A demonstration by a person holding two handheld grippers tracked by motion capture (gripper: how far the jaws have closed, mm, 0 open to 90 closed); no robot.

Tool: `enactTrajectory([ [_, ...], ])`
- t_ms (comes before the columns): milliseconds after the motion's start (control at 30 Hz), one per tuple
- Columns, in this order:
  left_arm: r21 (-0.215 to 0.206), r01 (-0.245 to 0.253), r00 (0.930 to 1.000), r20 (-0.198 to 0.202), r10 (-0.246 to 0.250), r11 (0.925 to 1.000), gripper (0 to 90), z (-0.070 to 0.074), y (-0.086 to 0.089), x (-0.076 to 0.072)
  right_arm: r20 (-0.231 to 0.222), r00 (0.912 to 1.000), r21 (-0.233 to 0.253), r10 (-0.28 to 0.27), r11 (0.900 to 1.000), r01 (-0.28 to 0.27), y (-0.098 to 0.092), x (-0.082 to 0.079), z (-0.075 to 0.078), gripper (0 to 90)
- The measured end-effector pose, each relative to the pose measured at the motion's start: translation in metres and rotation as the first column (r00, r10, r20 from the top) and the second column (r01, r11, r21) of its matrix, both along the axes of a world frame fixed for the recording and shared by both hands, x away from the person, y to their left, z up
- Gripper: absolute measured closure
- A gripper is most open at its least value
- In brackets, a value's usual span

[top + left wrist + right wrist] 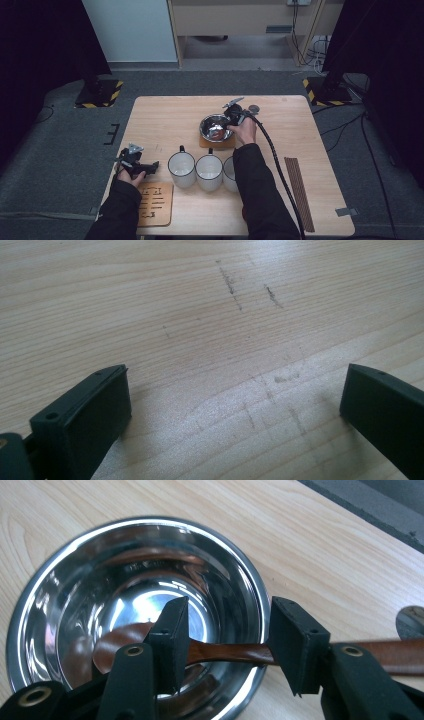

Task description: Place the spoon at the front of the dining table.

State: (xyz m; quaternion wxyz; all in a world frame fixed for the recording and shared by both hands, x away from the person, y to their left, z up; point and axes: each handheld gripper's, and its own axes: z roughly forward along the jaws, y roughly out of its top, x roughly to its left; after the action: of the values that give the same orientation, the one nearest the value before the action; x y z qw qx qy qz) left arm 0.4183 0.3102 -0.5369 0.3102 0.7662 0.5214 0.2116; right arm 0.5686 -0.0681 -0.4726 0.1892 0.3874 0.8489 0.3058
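Left gripper (150,166): it rested low over bare table (165,112) at the near left corner, jaws spread wide with nothing between them — in the left gripper view, scuffed wood grain lay between the two black jaws.

Wooden mat (155,204): a flat board with cut-out slots lay at the near left edge, just beside the left hand (131,175).

Mugs (181,169): three white mugs with dark rims stood in a row near the middle of the table, close together, handles pointing away from the person.

Bowl (135,605): a shiny steel bowl sat on a small wooden coaster (218,143) behind the mugs, past the middle of the table.

Spoon (225,653): a brown wooden spoon lay across the bowl's rim, its scoop end down inside the bowl and its handle sticking out over the table.

Right gripper (225,635): its jaws straddled the spoon's neck at the rim, parted, with a gap on each side — not clamped.

Progress: the spoon looked already set in the bowl; whether the gripper was letting go or about to grasp could not be told.

Room to move: open wood lay behind and right of the bowl; a bundle of dark sticks (299,192) lay near the right edge, well apart.
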Motion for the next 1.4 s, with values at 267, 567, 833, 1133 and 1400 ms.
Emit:
enactTrajectory([
  [267,0.0,0.0,1.0,0.0,0.0,1.0,0.0,0.0,0.0,0.0,-0.003,0.9998,-0.032,0.019,0.999,-0.019,-0.007,-0.004,0.0,50.8],
  [567,0.0,0.0,1.0,0.0,0.0,1.0,0.0,0.0,0.0,0.0,-0.013,0.9991,-0.045,0.04,0.998,-0.04,-0.009,-0.009,-0.002,50.8],
  [833,0.0,0.0,1.0,0.0,0.0,1.0,0.0,0.0,0.0,0.0,-0.007,0.9995,-0.045,0.032,0.998,-0.033,-0.008,-0.011,-0.002,55.8],
  [1133,0.0,0.0,1.0,0.0,0.0,1.0,0.0,0.0,0.0,0.0,-0.008,0.9999,-0.037,0.006,0.999,-0.006,-0.009,-0.012,-0.004,56.9],
  [1400,0.0,0.0,1.0,0.0,0.0,1.0,0.0,0.0,0.0,0.0,-0.003,1.0,0.002,-0.001,1.0,0.001,-0.008,-0.013,0.001,54.9],
])
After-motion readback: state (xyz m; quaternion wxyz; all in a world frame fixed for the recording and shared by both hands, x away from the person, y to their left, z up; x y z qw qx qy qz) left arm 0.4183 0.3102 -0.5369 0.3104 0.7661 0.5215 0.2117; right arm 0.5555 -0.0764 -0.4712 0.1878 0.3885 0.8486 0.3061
